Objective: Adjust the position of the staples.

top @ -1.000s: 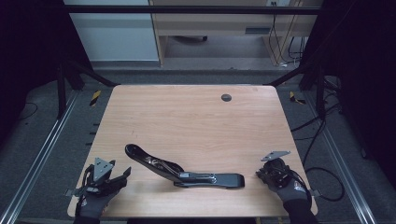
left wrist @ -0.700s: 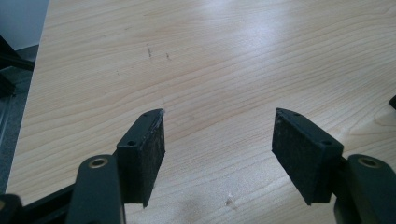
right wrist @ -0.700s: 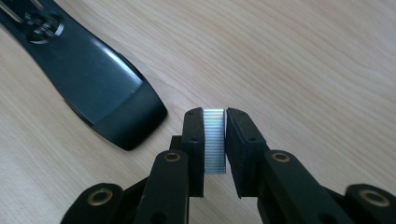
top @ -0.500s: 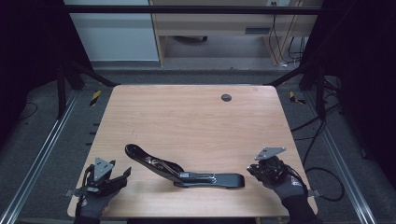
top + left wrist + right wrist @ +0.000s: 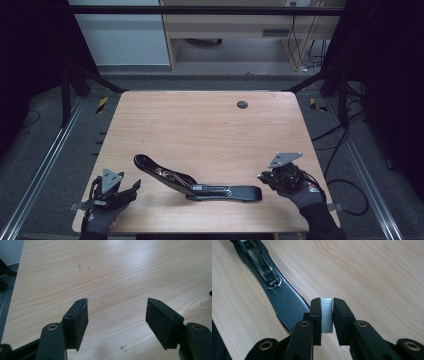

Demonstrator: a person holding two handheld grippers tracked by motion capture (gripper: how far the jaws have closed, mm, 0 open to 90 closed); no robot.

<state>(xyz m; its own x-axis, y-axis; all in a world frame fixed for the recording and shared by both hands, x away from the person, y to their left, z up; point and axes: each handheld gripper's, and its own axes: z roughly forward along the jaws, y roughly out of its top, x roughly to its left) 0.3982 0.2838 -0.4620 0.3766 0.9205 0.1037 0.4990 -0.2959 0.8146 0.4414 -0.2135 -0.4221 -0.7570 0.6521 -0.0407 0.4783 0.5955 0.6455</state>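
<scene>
A black stapler (image 5: pixel 200 183) lies swung open on the wooden table (image 5: pixel 200 125) near its front edge, its upper arm raised toward the left. In the right gripper view the stapler's base (image 5: pixel 279 295) with its metal channel runs off to the upper left. My right gripper (image 5: pixel 263 176) hovers just right of the stapler's end and is shut on a silver strip of staples (image 5: pixel 327 315), held upright between the pads. At the front left corner my left gripper (image 5: pixel 132 186) rests with its jaws wide apart (image 5: pixel 116 312) over bare wood.
A small dark grommet hole (image 5: pixel 242 104) sits at the table's far side. Metal frame rails run along both sides of the table, and cables lie on the floor to the right.
My right gripper has lifted a little and shifted left toward the stapler's end, still holding the staple strip. The left gripper and the stapler have not moved.
</scene>
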